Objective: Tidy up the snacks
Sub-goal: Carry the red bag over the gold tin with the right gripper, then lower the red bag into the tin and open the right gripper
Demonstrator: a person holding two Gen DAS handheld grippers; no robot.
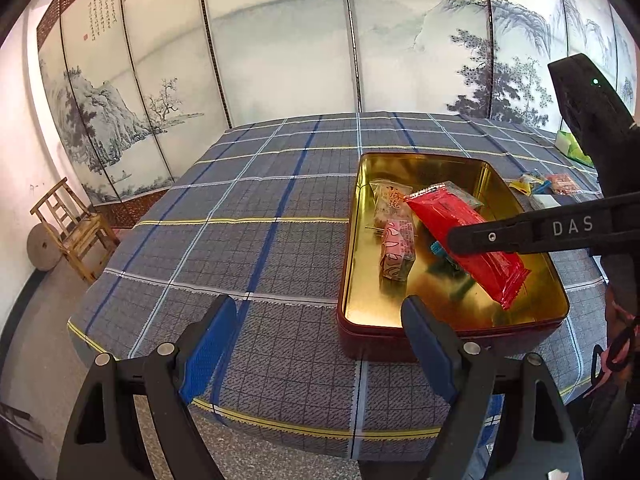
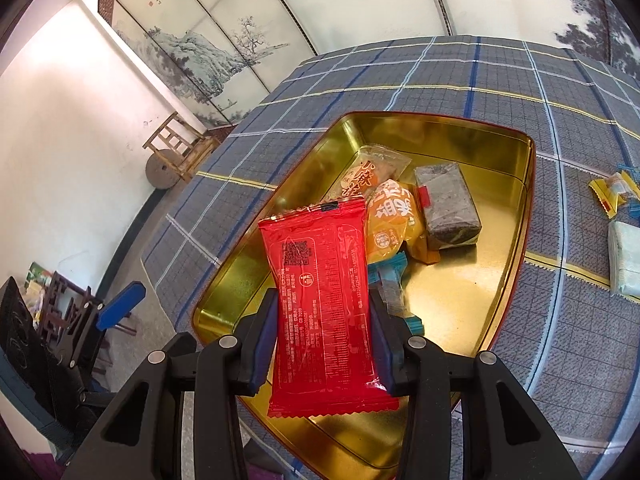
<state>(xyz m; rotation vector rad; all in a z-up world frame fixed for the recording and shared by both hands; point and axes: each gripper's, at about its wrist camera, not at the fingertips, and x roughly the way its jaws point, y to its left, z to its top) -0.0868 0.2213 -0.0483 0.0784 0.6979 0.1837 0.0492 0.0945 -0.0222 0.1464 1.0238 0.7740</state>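
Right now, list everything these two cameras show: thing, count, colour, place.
tin box: one, gold inside and red outside, open on the table.
red packet: one, red, held above the tin.
snacks in the tin: at least four; pale orange, yellow, grey-brown and blue; at its far and middle part.
loose snacks: several, yellow, blue and red, on the cloth beyond the tin.
pale green packet: one, on the cloth by the loose snacks.
tablecloth: one, grey-blue check, over the table.
folding screen: one, white with ink landscape, behind the table.
wooden chair: one, bamboo brown, against the wall.
stone disc: one, grey, by the chair.
left gripper: black with blue pads, open, empty, before the tin.
right gripper: black with blue pads, shut on the red packet.
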